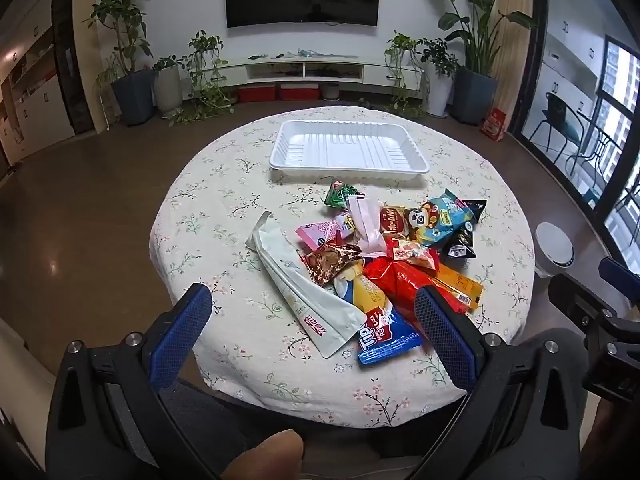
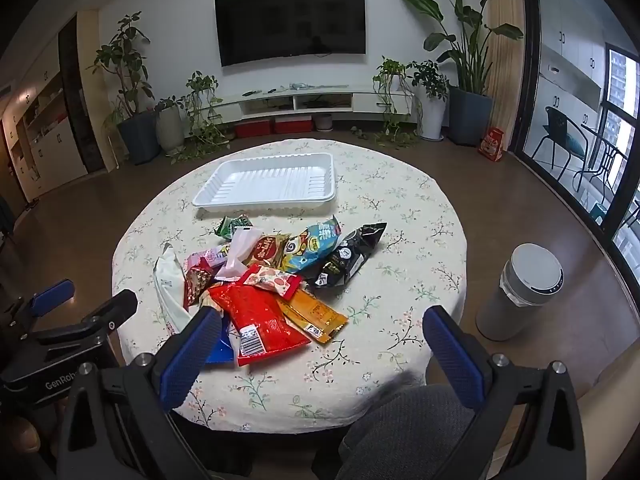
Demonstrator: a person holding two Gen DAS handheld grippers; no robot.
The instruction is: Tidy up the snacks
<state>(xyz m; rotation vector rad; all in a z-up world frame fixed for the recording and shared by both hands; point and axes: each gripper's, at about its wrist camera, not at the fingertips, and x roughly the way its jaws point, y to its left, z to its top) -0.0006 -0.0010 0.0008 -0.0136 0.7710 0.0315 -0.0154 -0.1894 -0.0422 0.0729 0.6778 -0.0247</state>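
A heap of snack packets (image 1: 384, 256) (image 2: 272, 276) lies in the middle of a round table with a flowered cloth (image 1: 224, 208) (image 2: 404, 208). Among them are a long white pouch (image 1: 304, 292), a blue packet (image 1: 386, 336), a red bag (image 2: 260, 320), an orange packet (image 2: 316, 316) and a black one (image 2: 352, 256). Behind the heap stands an empty white tray (image 1: 348, 146) (image 2: 268, 182). My left gripper (image 1: 312, 304) hangs open above the near side of the heap. My right gripper (image 2: 320, 324) is open too, above the table's near right part. Neither holds anything.
A grey cylindrical bin (image 2: 524, 292) (image 1: 554, 248) stands on the floor right of the table. In the right wrist view the left gripper's body (image 2: 64, 320) shows at the left edge. Potted plants (image 2: 132, 92), a low white cabinet (image 2: 304, 100) and a wall screen (image 2: 292, 20) line the far wall.
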